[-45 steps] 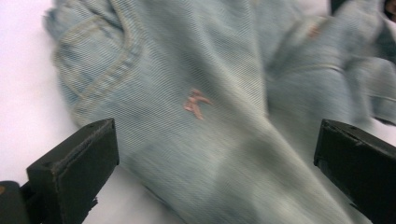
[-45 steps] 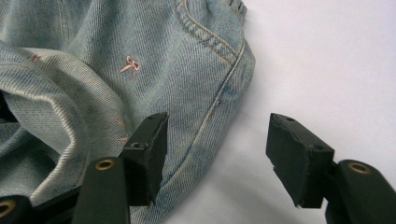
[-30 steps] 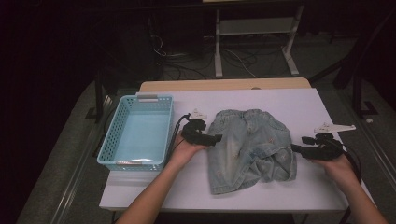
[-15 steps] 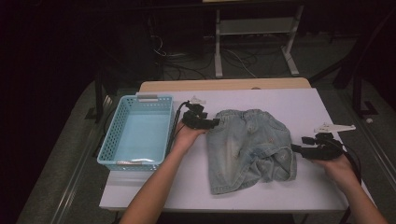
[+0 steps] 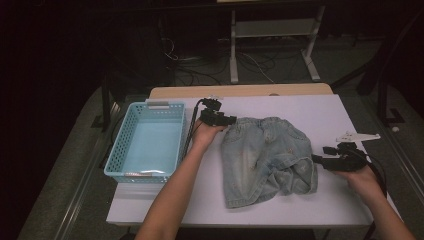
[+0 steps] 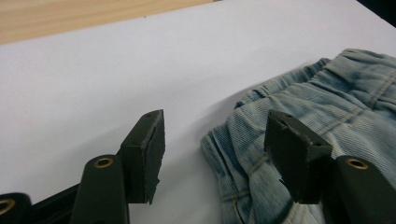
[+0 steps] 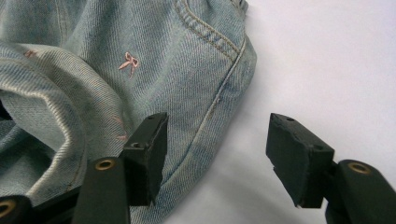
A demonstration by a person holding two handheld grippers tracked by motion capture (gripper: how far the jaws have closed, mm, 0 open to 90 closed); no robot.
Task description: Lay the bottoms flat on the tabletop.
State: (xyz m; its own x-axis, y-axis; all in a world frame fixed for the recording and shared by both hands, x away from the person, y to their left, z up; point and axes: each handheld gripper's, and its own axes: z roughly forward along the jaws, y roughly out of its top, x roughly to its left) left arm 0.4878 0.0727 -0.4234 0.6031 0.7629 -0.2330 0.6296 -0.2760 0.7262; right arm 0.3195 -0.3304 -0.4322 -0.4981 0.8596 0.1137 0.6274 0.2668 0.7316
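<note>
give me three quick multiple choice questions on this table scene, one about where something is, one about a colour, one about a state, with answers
1. Where is the basket relative to the denim shorts in the high view?
A. to their left
B. to their right
C. on top of them

2. What colour is the basket?
A. red
B. light blue
C. black

3. How do the jaws of the right gripper stand?
A. clamped on the basket rim
B. fully shut on nothing
C. apart, at the edge of the shorts

Answers: 1 A, the basket sits on the table's left side with the shorts at the middle. 2 B, its mesh walls are light blue. 3 C, the right gripper view shows a gap between the jaws, one over the denim edge and one over the white table.
</note>
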